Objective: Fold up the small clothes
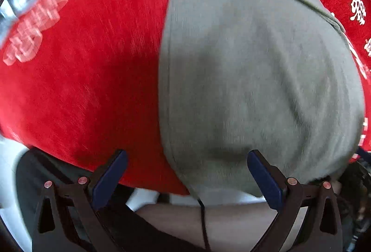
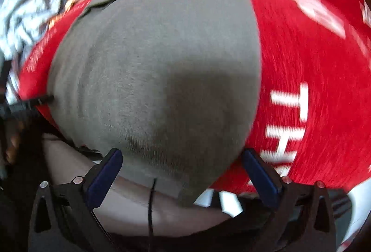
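A grey-green garment (image 1: 255, 66) lies spread flat on a red cloth, with a folded band along its far edge. Its near edge hangs slightly over the table's front. My left gripper (image 1: 187, 154) hovers open over the garment's near left corner, and the hem runs between its blue pads (image 1: 111, 177) without touching them. The same garment (image 2: 162, 66) fills the right wrist view. My right gripper (image 2: 182, 152) stands wide open above the near right corner, its pads (image 2: 259, 177) clear of the fabric.
The red tablecloth (image 1: 81, 78) with white lettering (image 2: 287, 122) covers the table on both sides of the garment. Its front edge lies just behind the fingers, with a person's lap below it. Blurred clutter (image 2: 25, 17) sits at the far left. A thin black cable (image 2: 151, 203) hangs below.
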